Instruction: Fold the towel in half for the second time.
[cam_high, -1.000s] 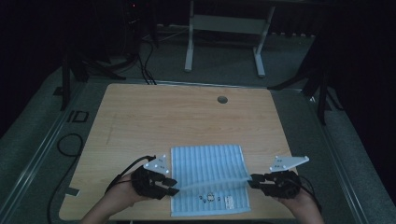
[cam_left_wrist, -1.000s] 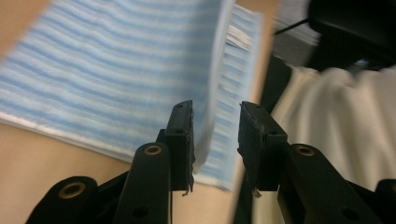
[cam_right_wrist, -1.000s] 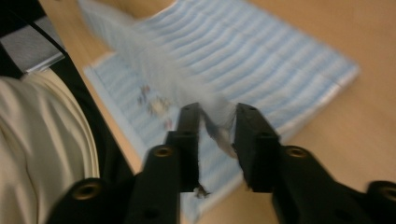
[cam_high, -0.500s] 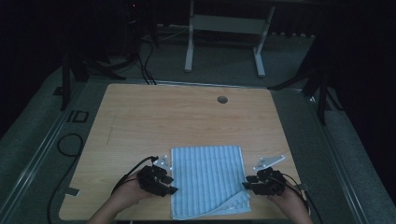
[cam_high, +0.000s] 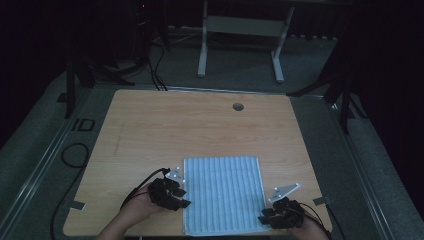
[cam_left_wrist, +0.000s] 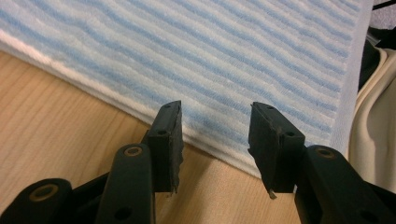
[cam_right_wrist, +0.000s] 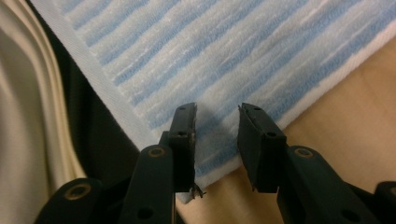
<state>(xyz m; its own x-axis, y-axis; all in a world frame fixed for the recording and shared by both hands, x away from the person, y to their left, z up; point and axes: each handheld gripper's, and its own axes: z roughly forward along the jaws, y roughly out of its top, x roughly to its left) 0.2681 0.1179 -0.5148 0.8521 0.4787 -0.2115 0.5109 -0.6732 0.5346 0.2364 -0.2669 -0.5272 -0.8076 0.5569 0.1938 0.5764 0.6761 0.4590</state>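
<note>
place: lab-like recording room | evidence: bare wooden table (cam_high: 200, 130) sitting on grey carpet (cam_high: 380, 165), cables (cam_high: 155, 70) trailing across floor, metal stand (cam_high: 240, 30) standing behind, surroundings staying dark

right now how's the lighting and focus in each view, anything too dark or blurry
High view: dim, room beyond the table nearly black. Left gripper view: bright, towel stripes sharp, near tongs slightly soft. Right gripper view: towel weave crisp, pale cloth at its left edge blurred.
</note>
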